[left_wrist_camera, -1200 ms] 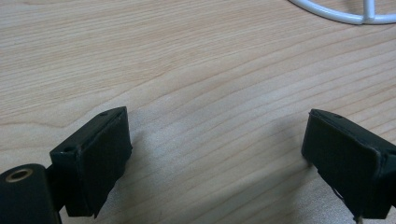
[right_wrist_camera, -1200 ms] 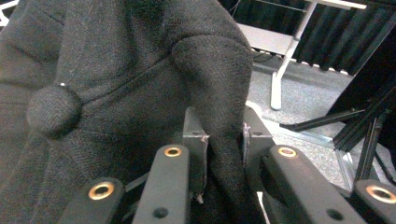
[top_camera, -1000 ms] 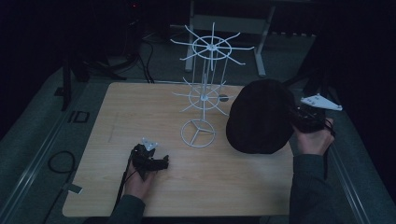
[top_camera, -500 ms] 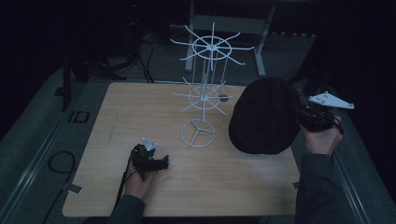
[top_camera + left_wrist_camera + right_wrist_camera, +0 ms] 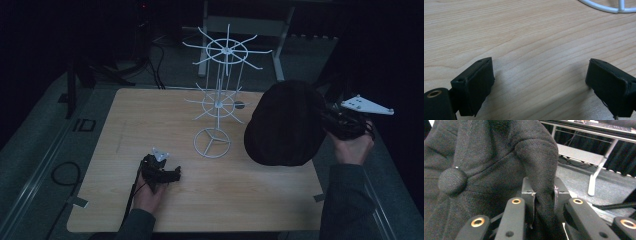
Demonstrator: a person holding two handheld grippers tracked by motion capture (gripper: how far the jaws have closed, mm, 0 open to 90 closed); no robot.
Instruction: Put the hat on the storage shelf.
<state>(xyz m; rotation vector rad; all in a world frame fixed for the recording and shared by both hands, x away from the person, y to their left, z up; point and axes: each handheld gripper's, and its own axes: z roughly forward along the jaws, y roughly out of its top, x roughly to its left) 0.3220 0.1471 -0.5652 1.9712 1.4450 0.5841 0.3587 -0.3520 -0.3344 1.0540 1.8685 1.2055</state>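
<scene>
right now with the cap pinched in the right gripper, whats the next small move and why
Probably carry the cap left and up toward the rack. The right gripper is shut on a fold of it, off the table, beside the rack's arms. The left gripper rests open on the table.

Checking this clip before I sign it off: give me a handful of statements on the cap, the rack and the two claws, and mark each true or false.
1. The right claw is clamped on a fold of the black cap. True.
2. The cap hangs on a top arm of the white wire rack. False: it is held up beside the rack, to its right in the high view.
3. The left claw stands open over bare wood of the table. True.
4. The left claw grips the rack's ring base. False: nothing is between its jaws.
5. The cap has a button on its crown. True.
</scene>
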